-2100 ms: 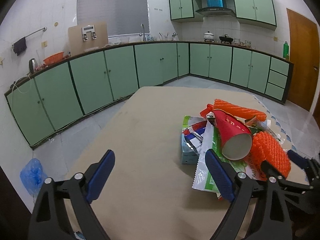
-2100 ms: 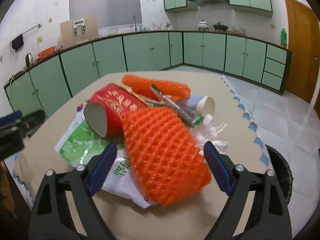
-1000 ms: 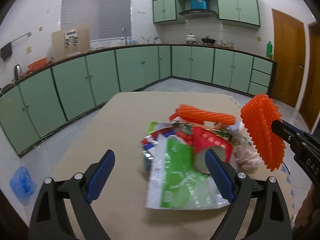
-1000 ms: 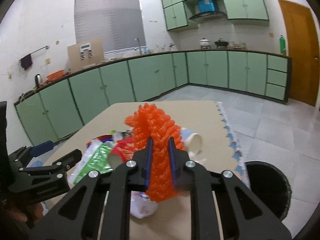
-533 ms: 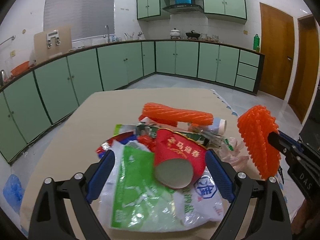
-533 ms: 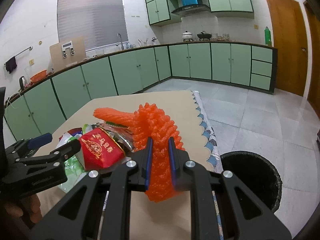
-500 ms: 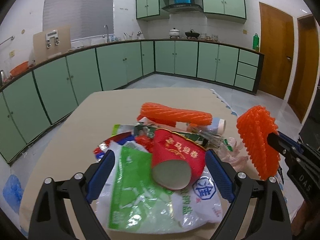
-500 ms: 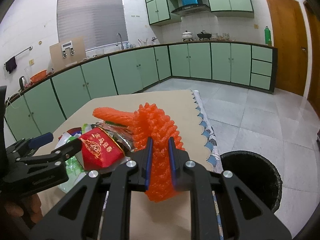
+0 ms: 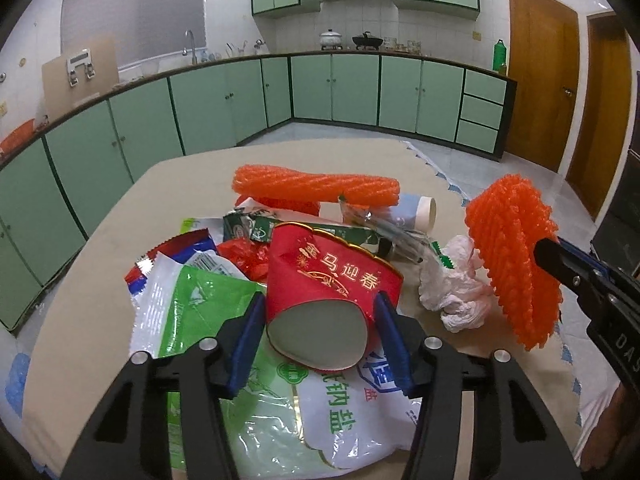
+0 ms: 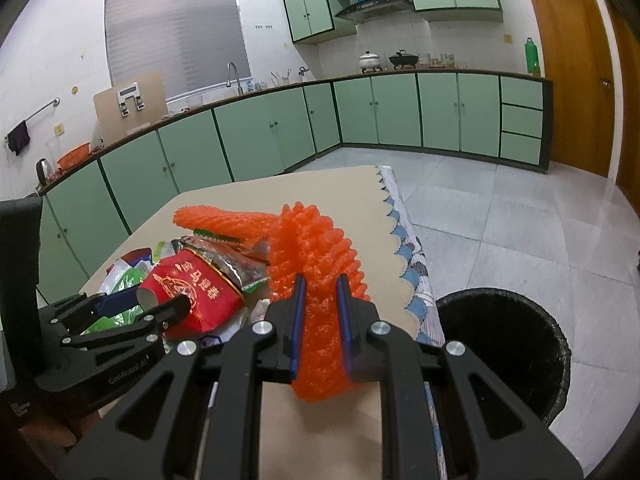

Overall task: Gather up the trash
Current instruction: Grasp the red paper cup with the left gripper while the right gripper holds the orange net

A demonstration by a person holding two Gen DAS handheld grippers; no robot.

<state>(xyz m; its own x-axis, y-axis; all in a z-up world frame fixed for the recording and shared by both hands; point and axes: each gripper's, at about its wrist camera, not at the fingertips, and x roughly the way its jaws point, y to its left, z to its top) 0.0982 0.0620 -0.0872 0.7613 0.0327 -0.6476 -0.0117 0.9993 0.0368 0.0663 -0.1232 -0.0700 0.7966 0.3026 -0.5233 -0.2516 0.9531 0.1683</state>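
A heap of trash lies on the beige table (image 9: 120, 232). My left gripper (image 9: 320, 316) is shut on a red paper cup (image 9: 332, 280) lying on its side on green and white plastic bags (image 9: 208, 304); the cup also shows in the right wrist view (image 10: 196, 292). My right gripper (image 10: 320, 300) is shut on an orange foam net (image 10: 316, 264) and holds it above the table's right edge; the net also shows in the left wrist view (image 9: 516, 248). A second orange foam net (image 9: 316, 188), a white paper cup (image 9: 420, 212) and a crumpled tissue (image 9: 456, 284) lie in the heap.
A black trash bin (image 10: 504, 340) stands on the tiled floor right of the table, below my right gripper. Green kitchen cabinets (image 10: 280, 128) line the far walls. A wooden door (image 9: 536, 84) is at the right.
My left gripper has moved in and closed its jaws on the red paper cup. My right gripper keeps holding the orange foam net near the table's right edge.
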